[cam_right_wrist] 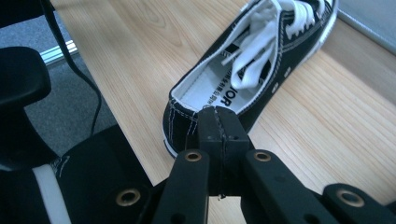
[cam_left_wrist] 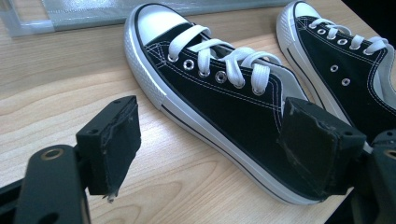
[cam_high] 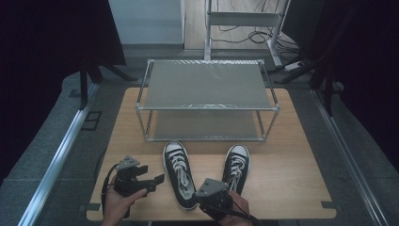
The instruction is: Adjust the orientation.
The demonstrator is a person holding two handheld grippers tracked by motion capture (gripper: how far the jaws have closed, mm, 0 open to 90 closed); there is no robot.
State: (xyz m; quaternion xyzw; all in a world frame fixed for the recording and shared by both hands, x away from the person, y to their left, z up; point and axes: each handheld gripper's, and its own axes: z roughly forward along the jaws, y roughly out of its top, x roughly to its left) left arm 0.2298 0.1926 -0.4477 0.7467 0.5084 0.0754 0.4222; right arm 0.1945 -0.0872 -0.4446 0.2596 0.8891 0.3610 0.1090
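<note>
Shoes first: we see two black canvas low-top sneakers with white laces and white rubber toe caps lying toes-forward near the front edge of the light wooden desk (cam_high: 287, 155), the left sneaker (cam_high: 179, 173) just beside the right sneaker (cam_high: 236, 168), both in front of a two-tier metal-framed shoe rack with grey shelves (cam_high: 207, 84) at the desk's back edge.

The left gripper (cam_left_wrist: 205, 149) has its jaws spread wide, one on either side of the left sneaker's heel end, not yet touching it. The right gripper (cam_right_wrist: 218, 128) has its jaws pressed together right at the heel collar of the right sneaker (cam_right_wrist: 252, 70); we cannot tell whether any fabric is pinched between them.

We judge the step to be taking hold of the shoes, likely for the rack. To do it well, we would bring the left jaws across the firm heel, clear of the loose laces, and check the right grip before lifting.

The desk stands on grey carpet, with dark curtains at both sides and cables on the floor behind.
</note>
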